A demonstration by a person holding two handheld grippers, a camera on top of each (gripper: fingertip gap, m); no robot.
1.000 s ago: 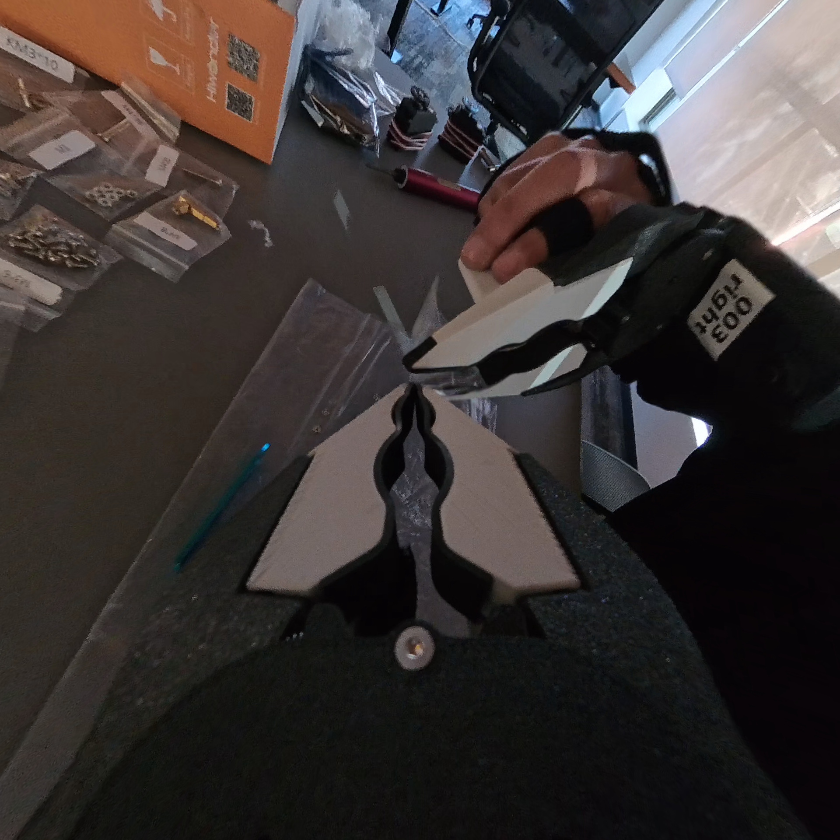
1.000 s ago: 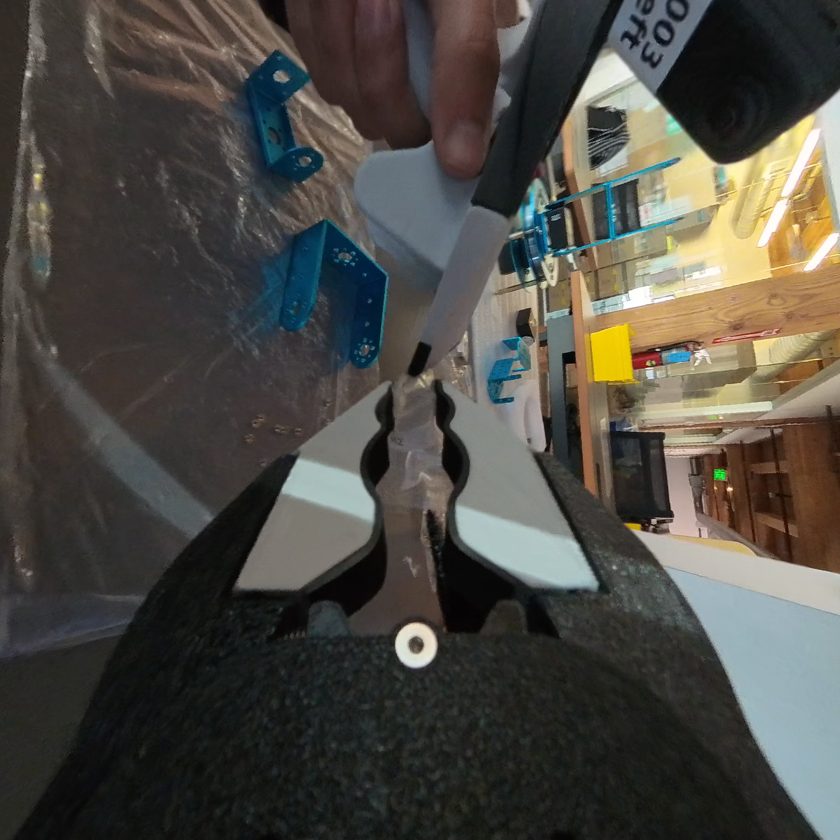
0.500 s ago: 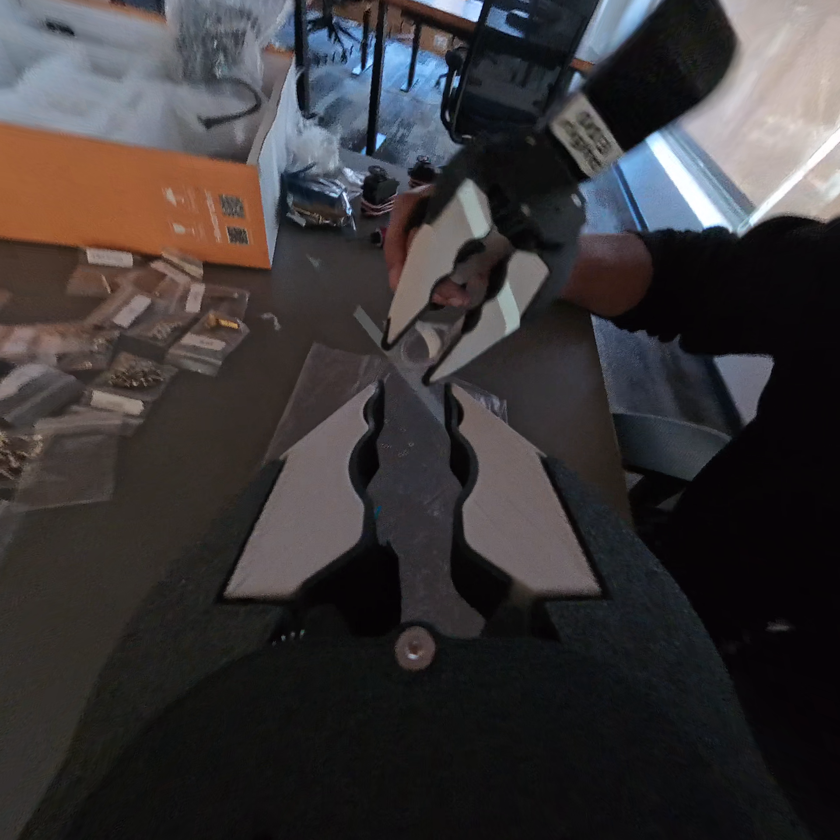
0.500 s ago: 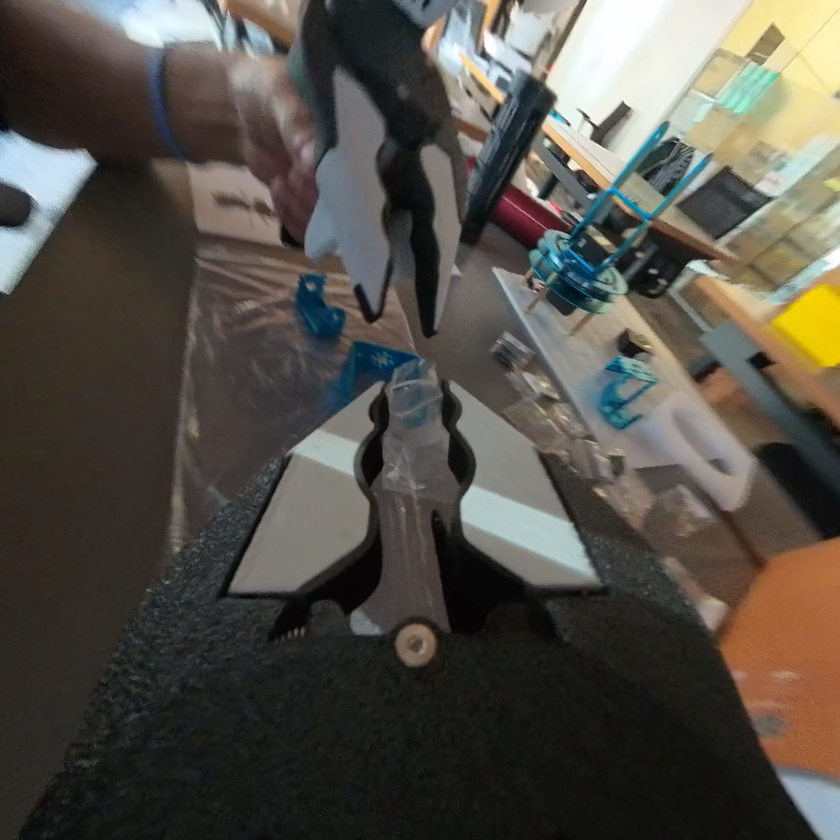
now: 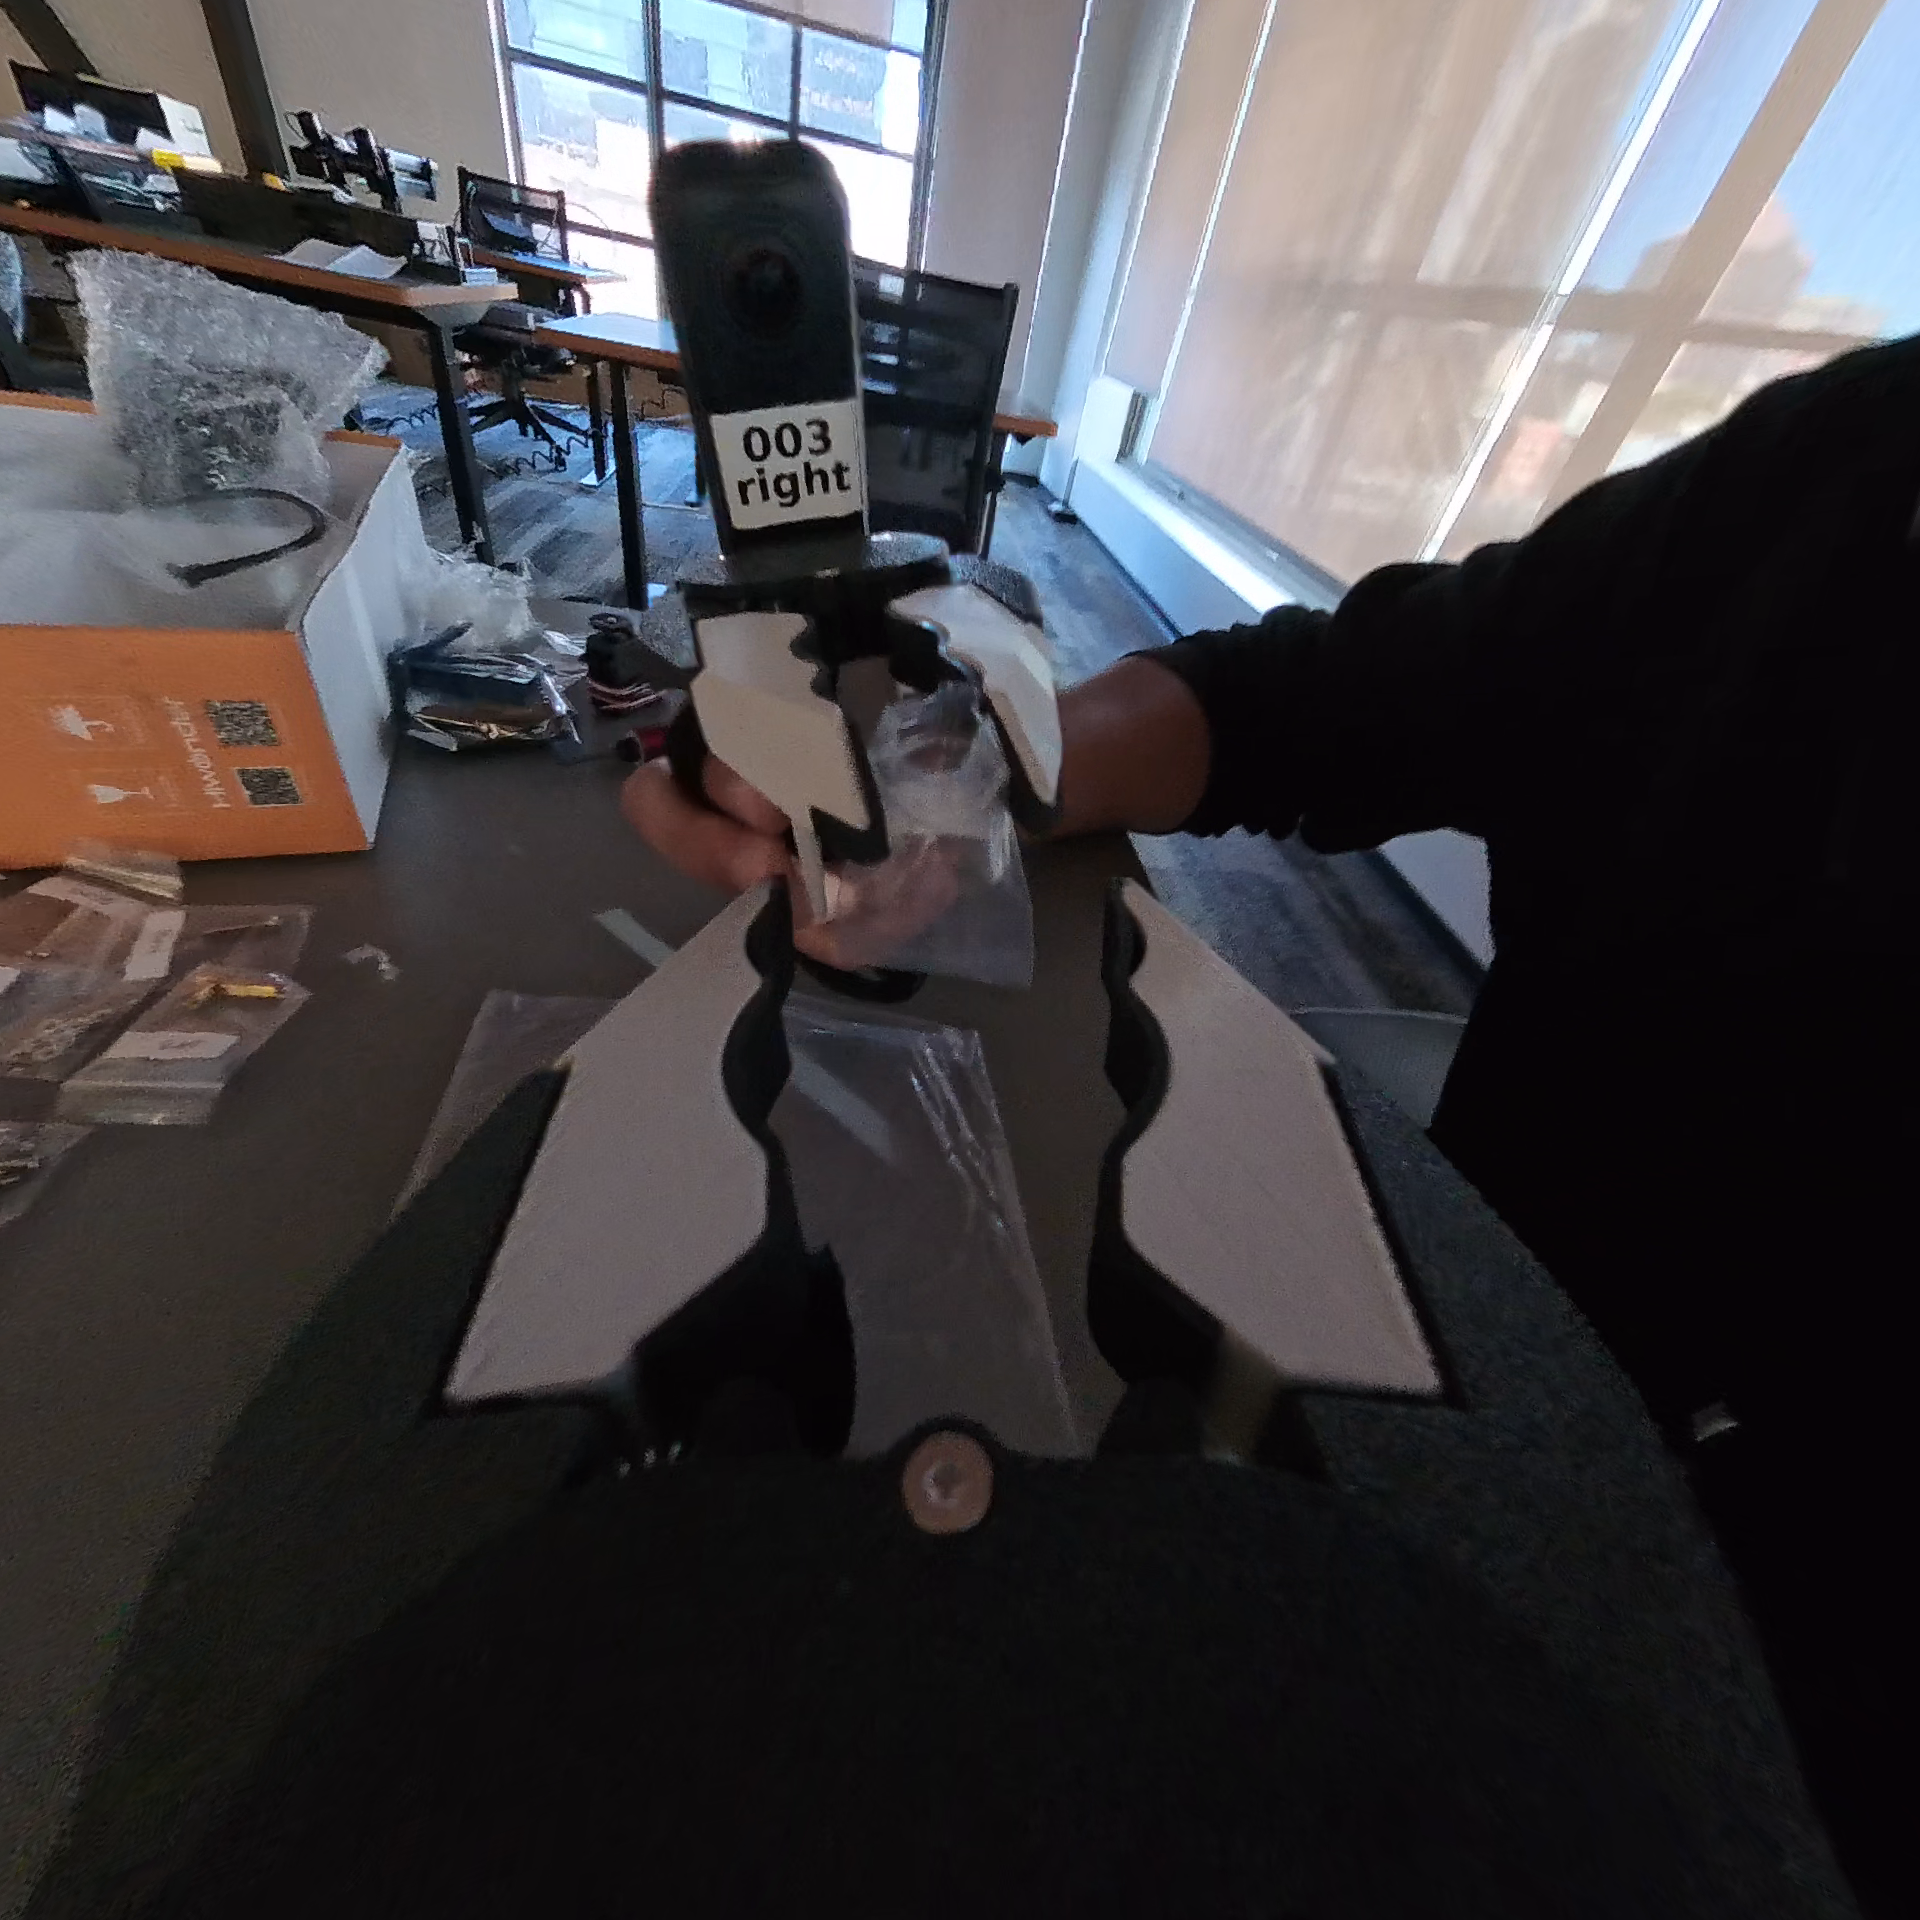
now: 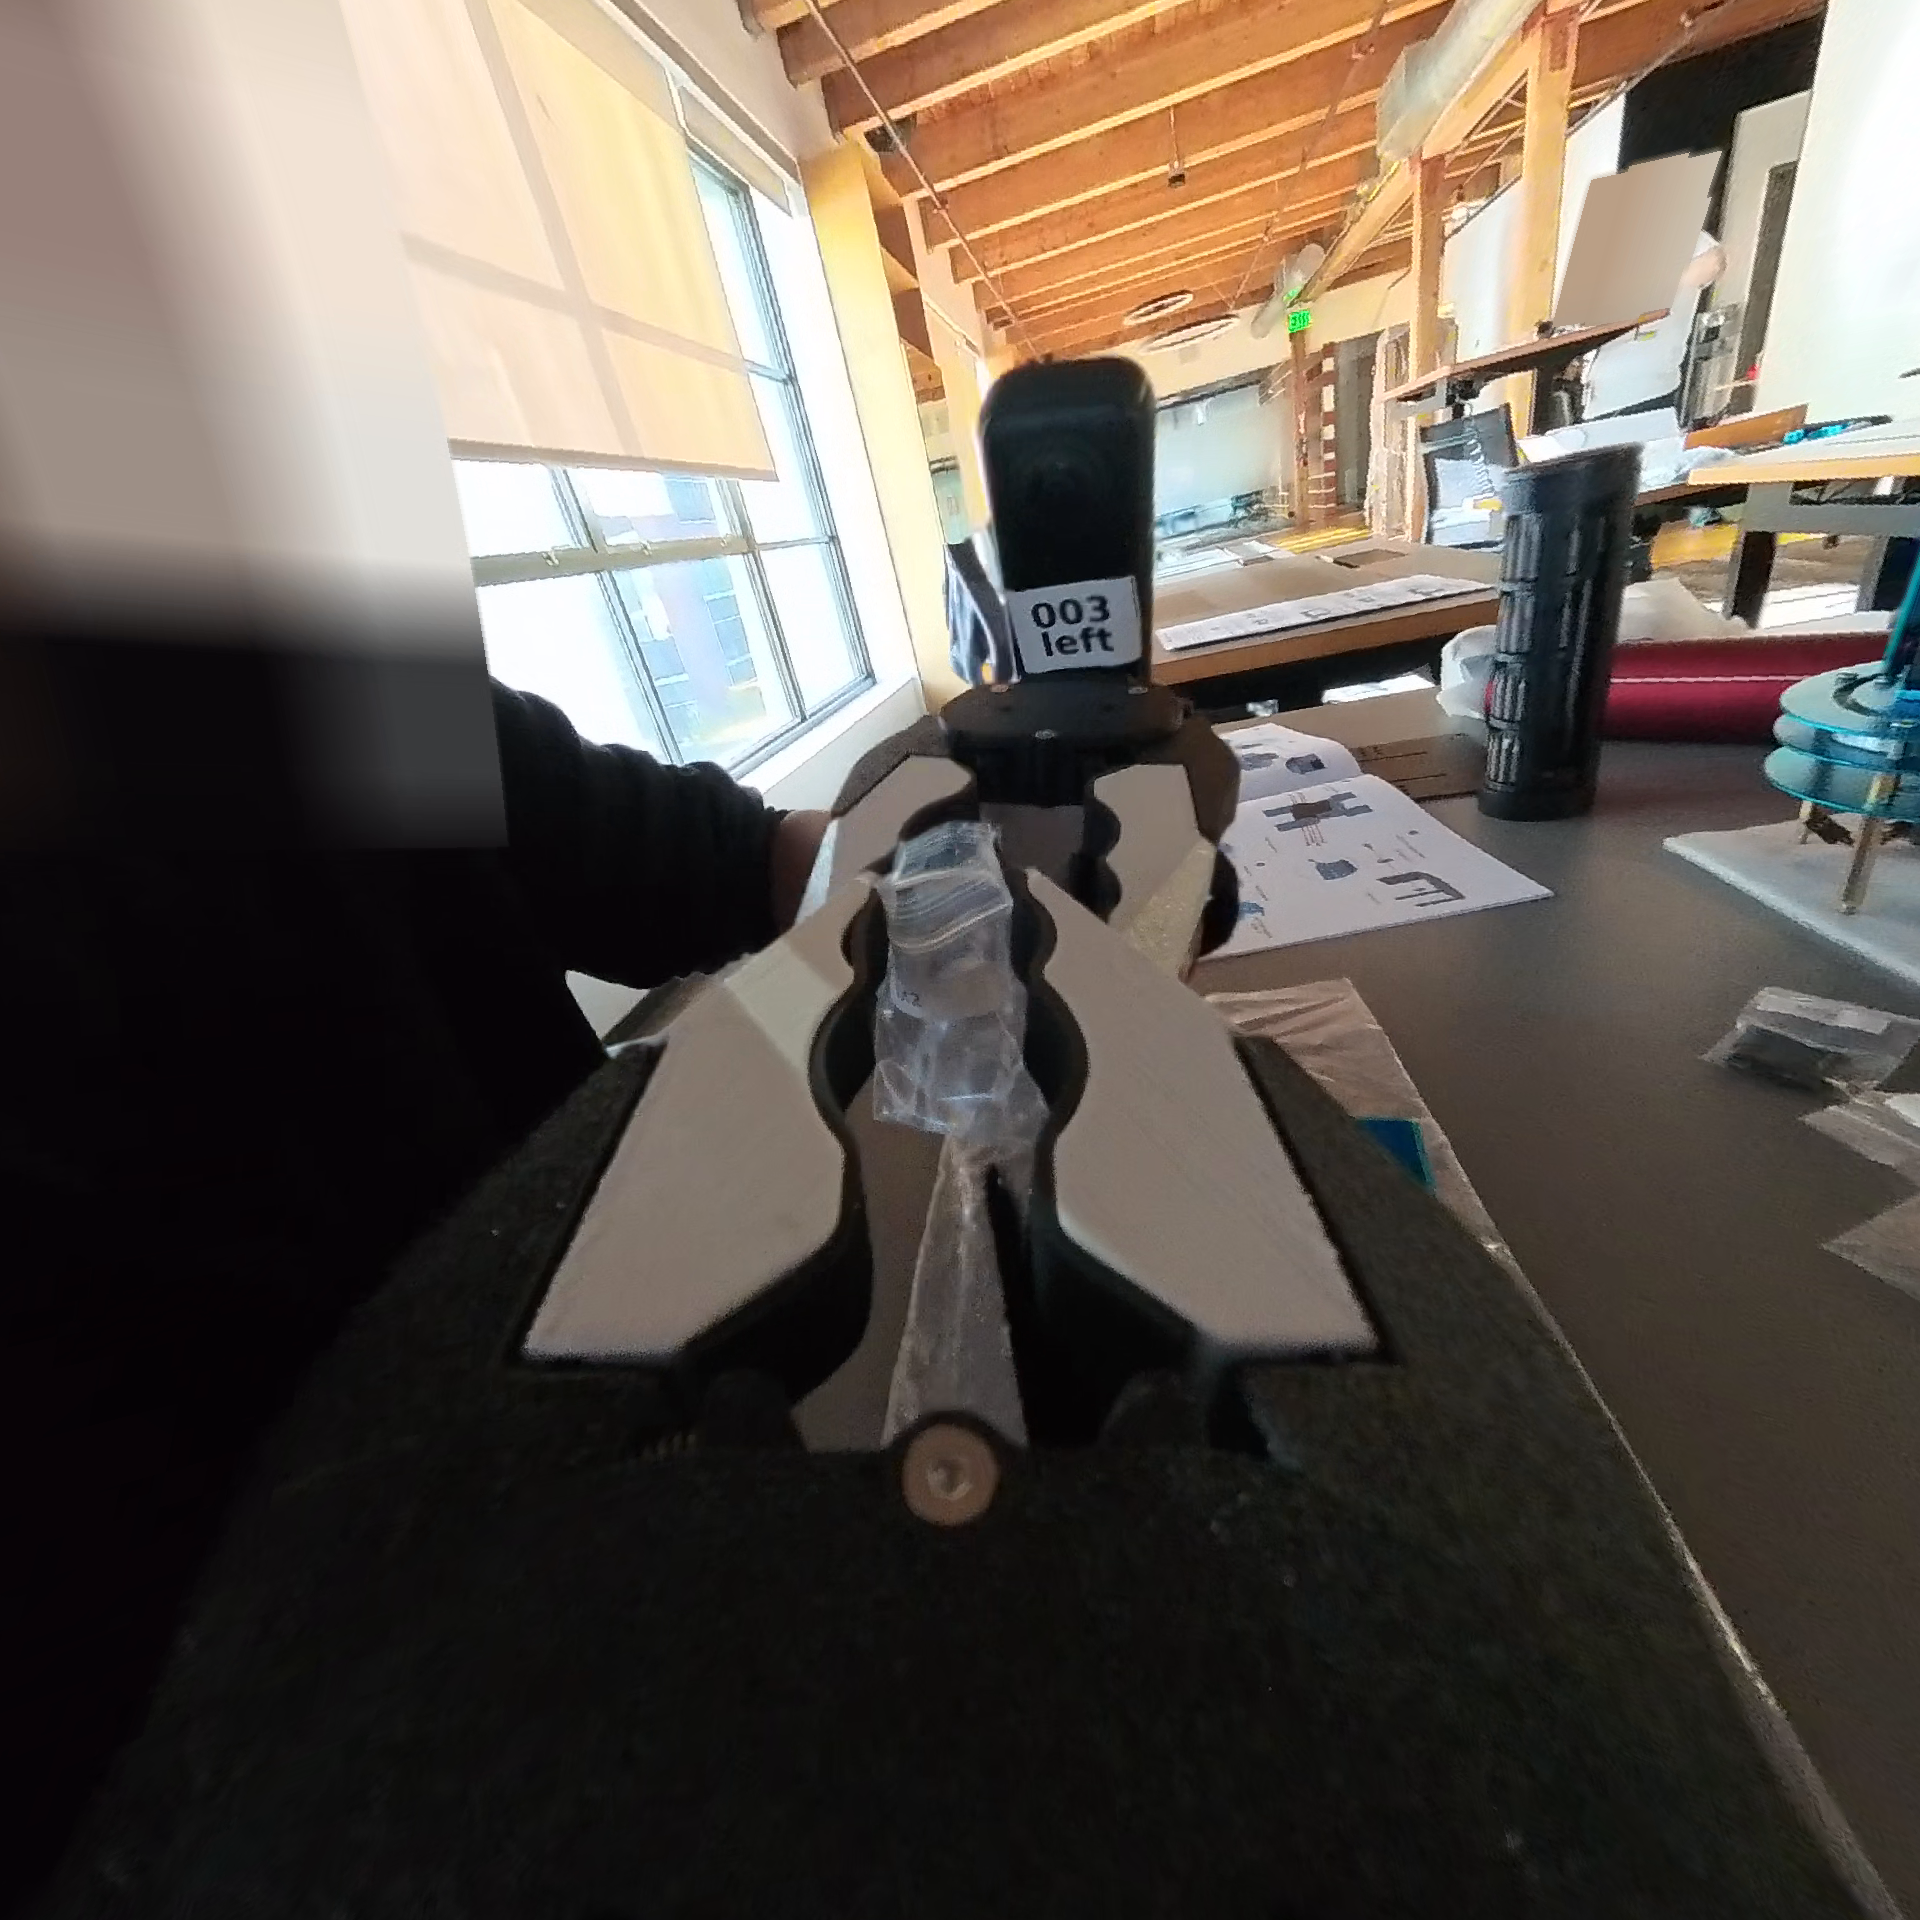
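My right gripper [image 6: 945, 920] is shut on a small clear plastic bag [image 6: 940, 997] with dark parts inside; the bag stands up between its white fingers. In the left wrist view the right gripper [image 5: 925, 852] faces me head on, raised above the table, with the bag [image 5: 940, 831] hanging from it and a hand behind it. My left gripper [image 5: 945, 904] is open wide and empty, its tips just below and either side of that bag without touching it. In the right wrist view the left gripper [image 6: 1039, 883] sits straight ahead, jaws spread.
A dark table [image 5: 312, 1195] carries a large flat clear bag [image 5: 904, 1122], an orange box [image 5: 177, 748] and small hardware bags [image 5: 156, 1039]. The right wrist view shows an open booklet [image 6: 1351, 1195], a black cylinder [image 6: 1558, 644], a blue disc assembly [image 6: 1860, 758] and more small bags [image 6: 1808, 1039]. Less than 4 cm separates the two grippers' tips. The blue disc assembly [image 6: 1860, 758] is about equally far from each gripper, around 35 cm.
Both grippers have risen from the table and turned level to face each other. My left gripper went from shut to wide open. The right one kept the small bag.
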